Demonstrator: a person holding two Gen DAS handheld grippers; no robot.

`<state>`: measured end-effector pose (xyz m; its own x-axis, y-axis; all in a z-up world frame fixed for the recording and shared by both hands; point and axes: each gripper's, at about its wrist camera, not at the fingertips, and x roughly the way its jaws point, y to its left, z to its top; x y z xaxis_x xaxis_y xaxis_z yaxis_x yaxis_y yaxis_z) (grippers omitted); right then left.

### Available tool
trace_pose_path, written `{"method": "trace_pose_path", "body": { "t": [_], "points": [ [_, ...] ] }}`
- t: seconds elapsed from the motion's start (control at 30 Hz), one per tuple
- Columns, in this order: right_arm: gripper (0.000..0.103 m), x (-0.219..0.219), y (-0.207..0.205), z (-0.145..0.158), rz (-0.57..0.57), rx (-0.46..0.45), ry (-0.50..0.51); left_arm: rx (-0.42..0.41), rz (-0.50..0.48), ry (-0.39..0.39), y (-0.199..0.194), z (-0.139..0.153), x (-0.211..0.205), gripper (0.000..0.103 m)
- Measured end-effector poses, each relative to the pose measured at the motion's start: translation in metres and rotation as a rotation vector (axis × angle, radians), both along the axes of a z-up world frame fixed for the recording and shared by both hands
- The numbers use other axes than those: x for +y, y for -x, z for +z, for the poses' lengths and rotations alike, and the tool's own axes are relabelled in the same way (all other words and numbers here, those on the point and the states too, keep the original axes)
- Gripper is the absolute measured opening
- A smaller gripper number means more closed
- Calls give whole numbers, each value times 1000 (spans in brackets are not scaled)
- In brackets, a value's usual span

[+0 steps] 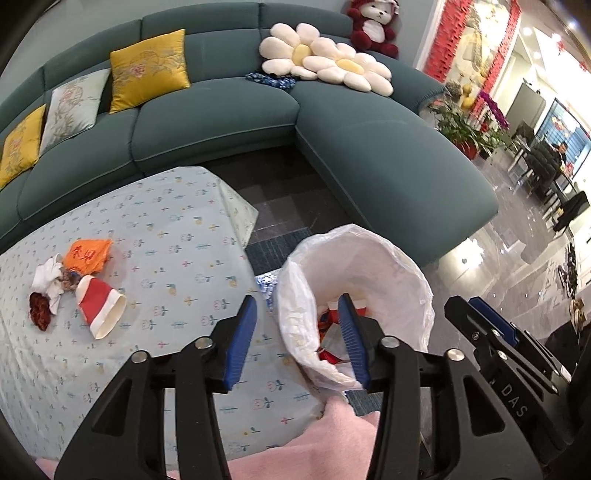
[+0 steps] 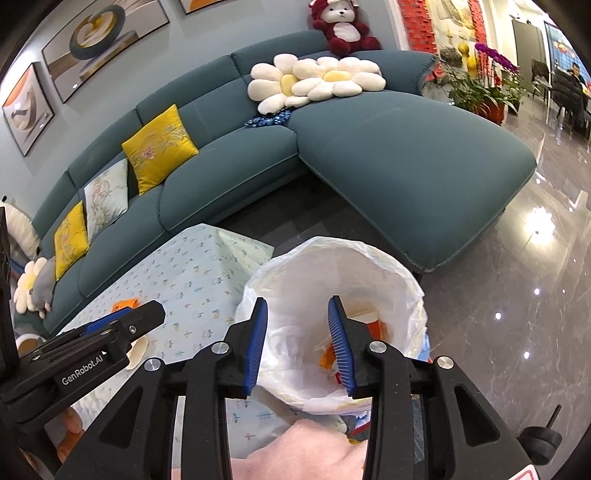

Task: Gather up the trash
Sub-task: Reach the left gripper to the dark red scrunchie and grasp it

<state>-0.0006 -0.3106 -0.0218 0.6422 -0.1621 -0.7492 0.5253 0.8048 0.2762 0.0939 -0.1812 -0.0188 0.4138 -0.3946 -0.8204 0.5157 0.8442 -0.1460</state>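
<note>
- The trash bag is thin, crinkled white plastic, its mouth standing open in a rough oval just beside the table's edge, over the floor.
- Inside the bag lie crumpled red, orange and white scraps; what each one is cannot be told.
- The left gripper has black arms and ribbed blue pads; its jaws stand apart with nothing clamped, one finger over the tablecloth, the other in front of the bag's mouth.
- The right gripper is of the same make, jaws likewise apart and empty, framing the bag's opening.
- The tablecloth is smooth pale blue, printed with small flowers and fruit.
- Still on it, well apart from the bag, lie a red-and-white paper cup tipped on its side, a crumpled orange wrapper, wadded white tissue and a dark red lump.
- A pink fuzzy cloth shows at the lower edge between the gripper arms.
- Behind stands a curved teal sofa with yellow cushions, daisy-shaped pillows and a red plush bear.
</note>
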Motion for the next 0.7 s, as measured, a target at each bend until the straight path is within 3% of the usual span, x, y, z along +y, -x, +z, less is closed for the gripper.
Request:
{"method": "trace_pose_path", "body": {
  "t": [0.23, 0.53, 0.7],
  "points": [
    [41, 30, -15, 10, 48, -4, 17, 4, 64, 11, -11, 3, 38, 46],
    [41, 79, -40, 17, 139, 9, 39, 21, 161, 28, -26, 0, 93, 49],
    [43, 106, -55, 16, 185, 22, 32, 22, 217, 32, -32, -4, 128, 55]
  ]
}}
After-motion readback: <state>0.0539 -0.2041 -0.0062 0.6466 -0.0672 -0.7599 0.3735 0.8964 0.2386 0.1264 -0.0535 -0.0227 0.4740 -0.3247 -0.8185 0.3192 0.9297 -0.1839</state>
